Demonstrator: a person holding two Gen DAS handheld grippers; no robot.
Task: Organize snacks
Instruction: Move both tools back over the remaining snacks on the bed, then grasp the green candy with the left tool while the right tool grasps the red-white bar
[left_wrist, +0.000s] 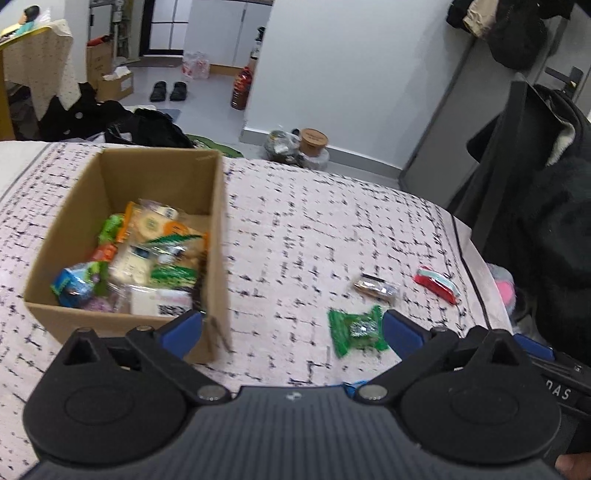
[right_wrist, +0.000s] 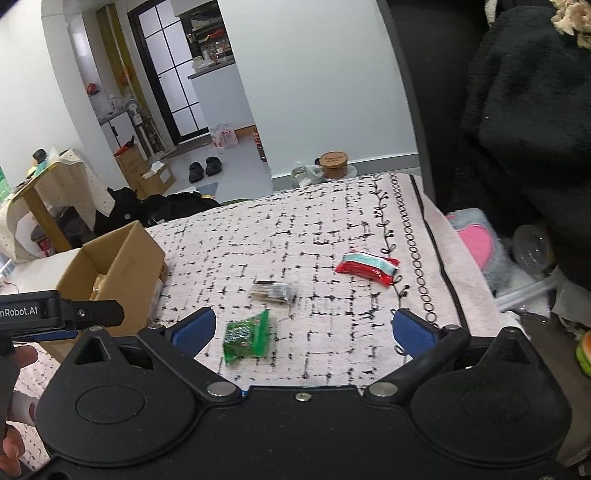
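Observation:
A cardboard box holding several snack packets stands on the patterned cloth; it also shows at the left in the right wrist view. Three snacks lie loose on the cloth: a green packet, a clear-wrapped brown snack and a red packet. My left gripper is open and empty, hovering between the box and the green packet. My right gripper is open and empty, just behind the green packet.
The cloth's right edge drops to a pile with a pink heart cushion. Dark clothing hangs at the right. A table, boxes and slippers stand on the floor beyond.

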